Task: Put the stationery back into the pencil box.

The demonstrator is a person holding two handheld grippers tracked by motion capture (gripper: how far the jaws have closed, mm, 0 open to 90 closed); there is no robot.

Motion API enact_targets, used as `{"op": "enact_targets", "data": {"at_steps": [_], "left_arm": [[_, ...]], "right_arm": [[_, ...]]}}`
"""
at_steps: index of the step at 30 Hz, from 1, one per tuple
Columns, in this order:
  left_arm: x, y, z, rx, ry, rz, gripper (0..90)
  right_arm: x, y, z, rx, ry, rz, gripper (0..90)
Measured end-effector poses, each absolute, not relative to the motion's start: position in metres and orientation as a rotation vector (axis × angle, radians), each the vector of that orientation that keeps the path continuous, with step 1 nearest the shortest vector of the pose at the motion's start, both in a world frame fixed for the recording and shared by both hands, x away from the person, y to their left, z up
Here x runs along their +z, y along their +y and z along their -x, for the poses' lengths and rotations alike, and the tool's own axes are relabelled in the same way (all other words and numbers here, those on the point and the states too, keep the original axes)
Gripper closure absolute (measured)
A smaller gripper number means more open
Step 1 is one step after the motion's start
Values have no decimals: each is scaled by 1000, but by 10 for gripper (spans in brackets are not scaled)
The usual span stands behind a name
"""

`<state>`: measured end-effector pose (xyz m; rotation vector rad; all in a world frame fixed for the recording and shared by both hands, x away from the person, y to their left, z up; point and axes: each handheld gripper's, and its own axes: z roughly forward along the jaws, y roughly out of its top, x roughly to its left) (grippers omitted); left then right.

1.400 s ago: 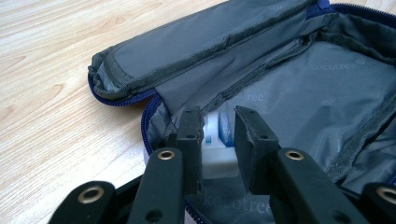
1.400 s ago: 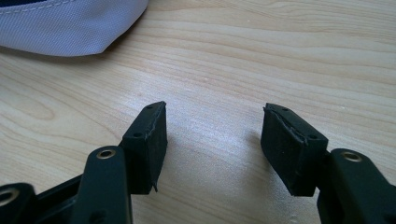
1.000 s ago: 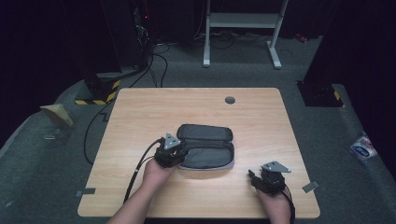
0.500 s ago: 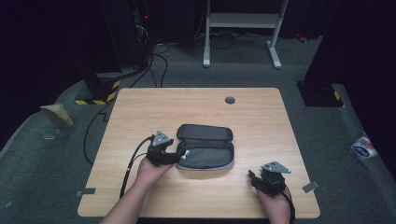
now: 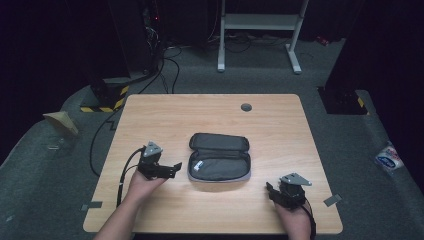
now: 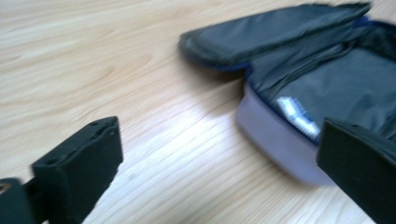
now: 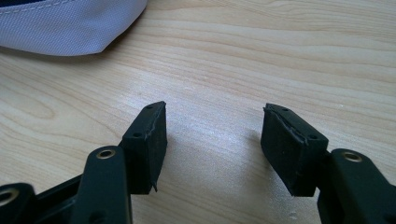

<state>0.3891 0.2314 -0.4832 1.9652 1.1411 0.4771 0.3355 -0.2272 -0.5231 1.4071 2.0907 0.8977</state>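
Note:
A grey zip pouch (image 5: 219,157) lies open in the middle of the wooden table (image 5: 160,115), its lid folded back and a small white label showing inside. The left gripper view looks at the pouch (image 6: 322,88) from its left end, lid raised. My left gripper (image 5: 173,169) hovers just left of the pouch, jaws wide open and apart from it, nothing between them (image 6: 219,154). My right gripper (image 5: 271,192) rests low near the table's front right, open and empty (image 7: 212,140); a pale edge of the pouch (image 7: 70,28) lies beyond it.
A small dark round grommet (image 5: 246,107) sits near the table's far edge. Cables (image 5: 107,135) trail off the left side onto the grey floor. A white desk frame (image 5: 260,22) stands beyond the table. Tape marks (image 5: 332,200) lie by the front right corner.
My left gripper has drawn back leftward from the pouch's left end and let go of it. The pouch stays open. The right gripper has not moved.

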Motion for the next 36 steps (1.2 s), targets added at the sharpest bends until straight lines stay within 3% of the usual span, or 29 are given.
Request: {"op": "enact_targets", "data": {"at_steps": [17, 23, 25, 36], "left_arm": [[-527, 291, -354, 478, 1260, -2108, 0], [-531, 295, -331, 538, 1251, -2059, 13], [-530, 294, -328, 549, 1263, -2044, 62], [-531, 293, -327, 552, 1308, -2029, 27]], "right_arm": [[-523, -227, -335, 900, 2089, -1406, 406], [-523, -227, -335, 896, 2087, -1402, 403], [-523, -227, -335, 896, 2085, -1408, 402], [-523, -227, -335, 895, 2081, -1414, 398]]}}
